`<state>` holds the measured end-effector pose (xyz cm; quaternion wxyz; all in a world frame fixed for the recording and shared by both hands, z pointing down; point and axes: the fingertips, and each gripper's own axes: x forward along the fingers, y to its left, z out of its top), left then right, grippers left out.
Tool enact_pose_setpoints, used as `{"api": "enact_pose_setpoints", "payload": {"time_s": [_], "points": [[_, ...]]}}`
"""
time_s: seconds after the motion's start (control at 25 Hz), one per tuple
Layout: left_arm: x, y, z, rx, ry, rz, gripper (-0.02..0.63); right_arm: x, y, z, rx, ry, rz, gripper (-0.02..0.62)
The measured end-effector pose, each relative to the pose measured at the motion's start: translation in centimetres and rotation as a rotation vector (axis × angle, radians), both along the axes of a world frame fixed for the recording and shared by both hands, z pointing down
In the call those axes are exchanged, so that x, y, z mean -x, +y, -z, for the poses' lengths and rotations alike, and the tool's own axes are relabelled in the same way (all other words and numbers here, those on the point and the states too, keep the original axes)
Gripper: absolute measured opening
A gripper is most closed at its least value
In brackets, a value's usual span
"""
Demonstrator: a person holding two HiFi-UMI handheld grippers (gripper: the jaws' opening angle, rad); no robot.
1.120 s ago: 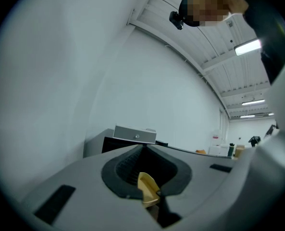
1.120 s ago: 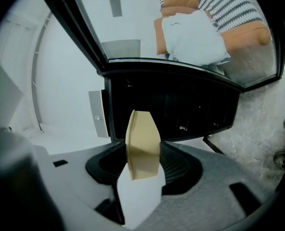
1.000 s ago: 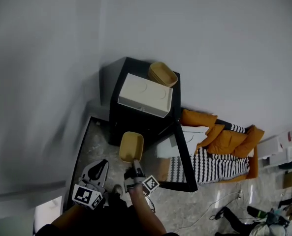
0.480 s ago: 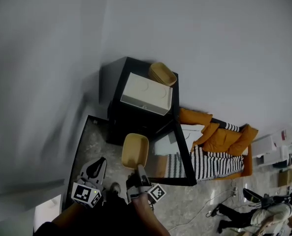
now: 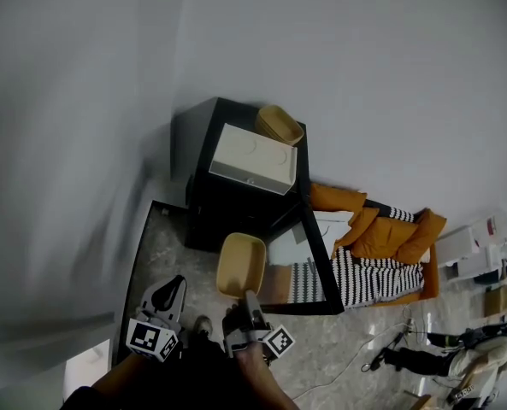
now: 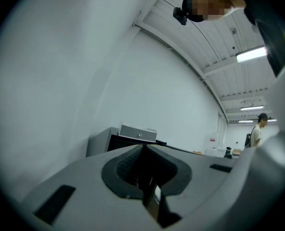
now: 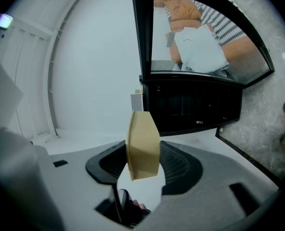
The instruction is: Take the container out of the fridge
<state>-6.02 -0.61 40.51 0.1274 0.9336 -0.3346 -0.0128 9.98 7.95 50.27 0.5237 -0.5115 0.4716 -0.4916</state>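
A tan container (image 5: 241,265) is held out in front of the black fridge (image 5: 236,199), clear of its opening. My right gripper (image 5: 250,313) is shut on the container's near end. In the right gripper view the container (image 7: 143,146) stands on edge between the jaws of the right gripper (image 7: 143,154), with the dark fridge interior (image 7: 192,105) beyond it. The fridge's glass door (image 5: 315,263) hangs open to the right. My left gripper (image 5: 166,301) stays low at the left, away from the fridge. In its own view the left gripper (image 6: 144,149) is shut on nothing.
A white box (image 5: 253,159) and a second tan container (image 5: 279,125) sit on top of the fridge. Orange and striped cushions (image 5: 381,246) lie right of the door. A person (image 5: 458,357) and cables are on the floor at lower right. A grey wall runs behind.
The right gripper has drawn the tan container farther from the fridge, toward me and slightly right. The left gripper has barely moved.
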Motion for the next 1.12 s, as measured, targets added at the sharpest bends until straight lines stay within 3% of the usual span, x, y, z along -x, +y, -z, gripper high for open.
{"api": "enact_pose_setpoints", "payload": {"time_s": [1.12], "points": [[-0.2,0.4,0.2,-0.007,0.009,-0.012,0.017,1.5,1.1,0.0,-0.003,0.007,-0.004,0.196]]}}
